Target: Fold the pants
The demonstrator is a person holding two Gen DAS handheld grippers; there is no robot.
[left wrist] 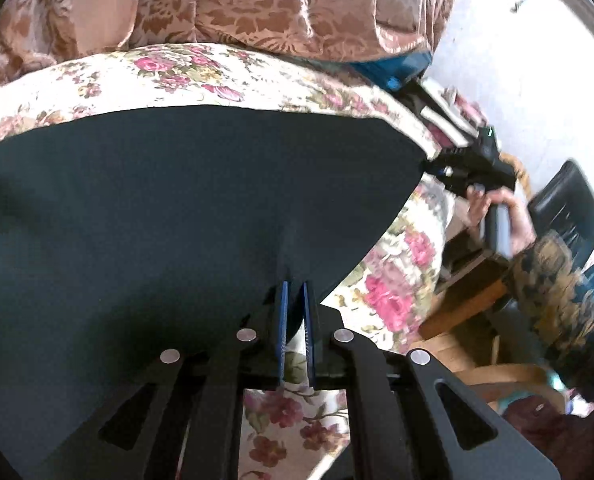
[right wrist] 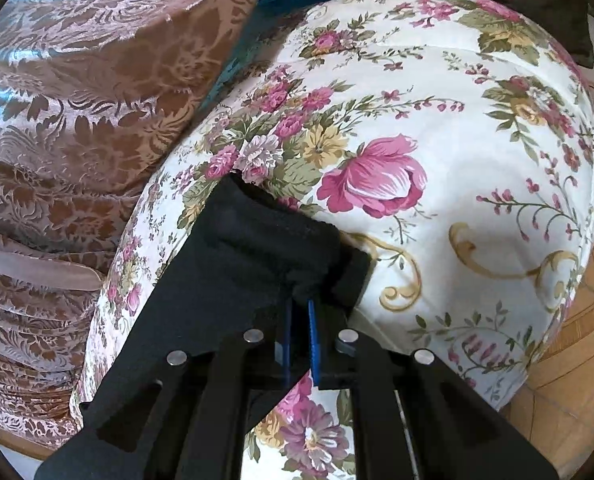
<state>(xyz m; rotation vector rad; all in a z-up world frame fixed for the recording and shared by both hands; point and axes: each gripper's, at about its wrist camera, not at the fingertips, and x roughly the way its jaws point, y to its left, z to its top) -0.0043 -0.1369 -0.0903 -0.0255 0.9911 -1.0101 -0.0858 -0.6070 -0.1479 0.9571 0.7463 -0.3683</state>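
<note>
Closest to me in the left wrist view, my left tool has its blue pads pinched tight on the near edge of the black pants, with almost no gap between them. From that pinch the pants spread away as one broad, smooth dark sheet over the floral bedspread, which shows pink roses on white under and to the right of the cloth.

In the right wrist view, my right tool is likewise clamped narrow on a bunched, thicker end of the pants; the fabric wrinkles just ahead of the pads and lies on the floral bedspread.

Further out in the left view, that right tool grips the far right corner of the pants, and the person's right hand holds its handle, with a patterned sleeve behind it.

Beyond the pants, brown damask cushions rise along the far edge of the bed; they stand at the left in the right view. Wooden floor shows at the lower right.
</note>
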